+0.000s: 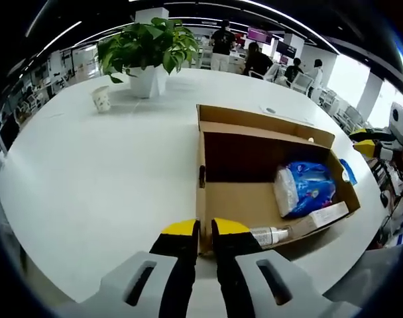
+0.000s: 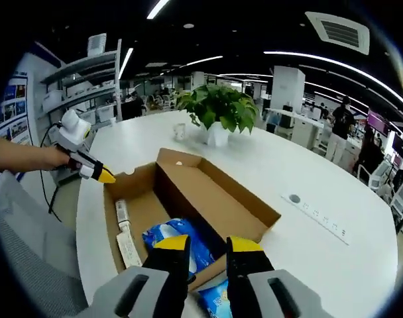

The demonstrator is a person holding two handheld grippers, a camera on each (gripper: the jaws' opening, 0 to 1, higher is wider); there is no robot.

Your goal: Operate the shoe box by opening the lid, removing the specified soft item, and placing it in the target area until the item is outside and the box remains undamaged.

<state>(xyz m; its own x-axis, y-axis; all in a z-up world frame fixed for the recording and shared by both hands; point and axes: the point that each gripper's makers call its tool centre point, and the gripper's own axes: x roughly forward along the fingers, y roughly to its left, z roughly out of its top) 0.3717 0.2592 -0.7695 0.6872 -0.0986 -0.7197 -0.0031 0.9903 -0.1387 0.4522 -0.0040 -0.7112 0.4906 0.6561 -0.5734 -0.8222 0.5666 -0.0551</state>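
The shoe box [image 1: 268,179] sits lid-open on the tabletop [image 1: 109,172], blue soft pack [image 1: 306,189] inside; left hand-held gripper [image 1: 206,228], pressed nearly together, steadies its corner, while right hand-held gripper [image 2: 207,244], slightly spread, hovers to extract.

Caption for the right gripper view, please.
Right claw poised over open cardboard box holding a blue soft pack.

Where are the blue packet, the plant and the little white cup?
Blue packet [image 1: 306,189], left gripper view, middle of its blue wrapper.
Plant [image 2: 218,106], right gripper view, on its leaves.
Cup [image 1: 101,99], left gripper view, on its side wall.
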